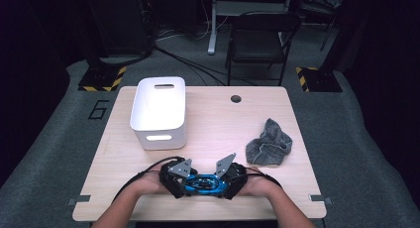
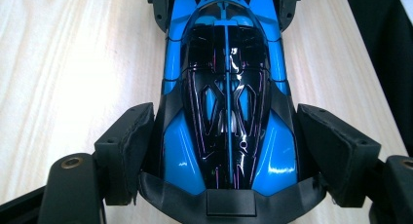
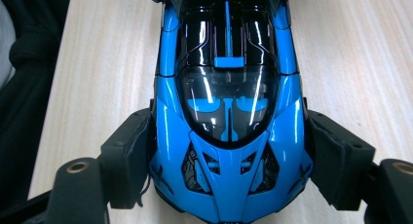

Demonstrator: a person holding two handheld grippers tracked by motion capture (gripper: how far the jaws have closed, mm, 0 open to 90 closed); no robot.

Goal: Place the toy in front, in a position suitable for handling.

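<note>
Seen from above: wooden table (image 1: 208,114) under a dark room. Far left, white plastic bin (image 1: 159,111) with handle slots, upright and open-topped. Near edge, centre: blue and black toy car (image 1: 202,183) lying crosswise, gripped from both ends. Left gripper (image 1: 184,181) at the car's left end, jaws spread wide, pads (image 2: 127,151) pressed against the rear flanks of the toy car (image 2: 226,112). Right gripper (image 1: 224,181) at the right end, jaws likewise wide, pads (image 3: 130,153) clamped on the nose sides of the toy car (image 3: 226,136). Right of centre, crumpled grey cloth (image 1: 270,143), well apart from the car.
</note>
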